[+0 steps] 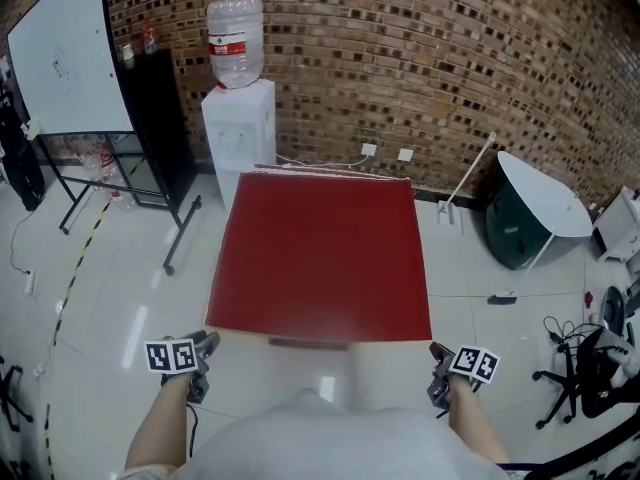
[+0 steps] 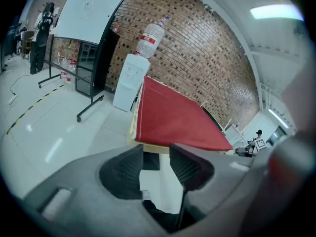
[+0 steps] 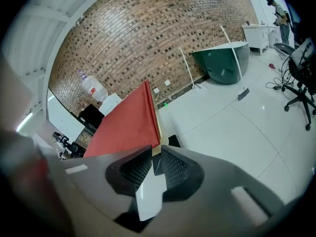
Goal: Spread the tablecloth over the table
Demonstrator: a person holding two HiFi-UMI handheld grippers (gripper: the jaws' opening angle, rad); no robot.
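One tablecloth covers one counter. Left gripper and right gripper, both open and empty, sit just off its near edge; floor flanks both sides.

Office or lab workroom, brick wall, rolling whiteboard, water dispenser, office chair

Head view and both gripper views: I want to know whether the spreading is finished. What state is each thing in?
Red tablecloth: spread flat, covering the tabletop.
Table: covered, only its pale edge showing.
Left gripper: open, nothing between the jaws.
Right gripper: open by a narrow gap, nothing between the jaws.
Water bottle: upended on the water dispenser.
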